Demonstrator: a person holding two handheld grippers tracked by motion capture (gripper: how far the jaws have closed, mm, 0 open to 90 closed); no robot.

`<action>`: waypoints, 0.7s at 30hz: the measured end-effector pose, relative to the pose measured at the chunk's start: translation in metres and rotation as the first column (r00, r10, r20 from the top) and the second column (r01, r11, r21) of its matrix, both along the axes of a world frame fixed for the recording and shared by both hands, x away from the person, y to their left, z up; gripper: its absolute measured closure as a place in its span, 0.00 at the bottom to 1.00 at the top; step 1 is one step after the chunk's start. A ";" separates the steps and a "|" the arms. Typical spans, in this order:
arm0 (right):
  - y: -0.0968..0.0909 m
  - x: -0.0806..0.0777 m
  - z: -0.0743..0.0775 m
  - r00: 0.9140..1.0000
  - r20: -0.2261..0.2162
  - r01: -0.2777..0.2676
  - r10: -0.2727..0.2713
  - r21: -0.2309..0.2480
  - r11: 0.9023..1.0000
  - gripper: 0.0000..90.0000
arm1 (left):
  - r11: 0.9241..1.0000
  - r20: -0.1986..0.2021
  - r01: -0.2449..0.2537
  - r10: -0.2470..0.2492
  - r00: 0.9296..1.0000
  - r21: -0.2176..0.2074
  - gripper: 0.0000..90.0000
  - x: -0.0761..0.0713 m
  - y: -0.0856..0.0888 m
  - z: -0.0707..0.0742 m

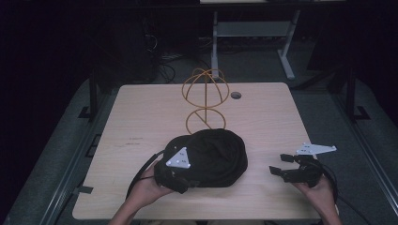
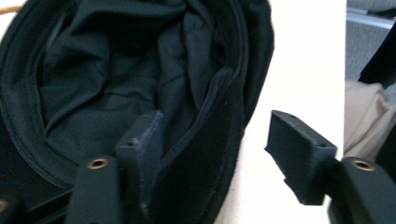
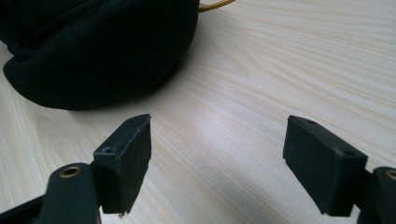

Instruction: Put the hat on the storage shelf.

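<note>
A black cap (image 1: 211, 157) lies crown up on the wooden table (image 1: 141, 117), near the front middle. My left gripper (image 1: 187, 182) is at the cap's near left edge. In the left gripper view the cap (image 2: 116, 84) shows its hollow inside; one jaw of my left gripper (image 2: 219, 149) sits inside the cap, the other stands outside over the table, apart from the fabric, with the stiff rim between them. My right gripper (image 1: 280, 164) rests to the right of the cap, its jaws wide and nothing between them (image 3: 217, 154); the cap (image 3: 93, 46) lies ahead of it to the left.
A yellow wire stand (image 1: 205, 98) with a round base and a ball-shaped top rises just behind the cap; a bit of its wire (image 3: 215, 5) shows past the cap. A cable hole (image 1: 235, 95) sits near the table's far edge. Cables trail off the front edge.
</note>
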State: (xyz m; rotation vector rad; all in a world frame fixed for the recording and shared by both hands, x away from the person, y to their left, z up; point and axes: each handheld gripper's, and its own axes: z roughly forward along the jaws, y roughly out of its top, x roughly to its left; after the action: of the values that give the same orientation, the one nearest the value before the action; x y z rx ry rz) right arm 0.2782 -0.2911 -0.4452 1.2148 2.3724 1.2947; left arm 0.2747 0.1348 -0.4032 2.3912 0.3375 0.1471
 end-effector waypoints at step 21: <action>0.005 0.000 -0.001 1.000 -0.012 -0.013 0.013 -0.007 1.000 0.26 | 0.988 0.146 0.091 -0.109 0.983 0.122 0.85 -0.003 -0.013 -0.006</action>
State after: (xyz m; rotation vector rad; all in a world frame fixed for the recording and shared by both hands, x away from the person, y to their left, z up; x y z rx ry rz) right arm 0.2780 -0.2857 -0.4461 1.2098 2.3953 1.2854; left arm 0.2716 0.1219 -0.4092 2.4866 0.1393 0.3091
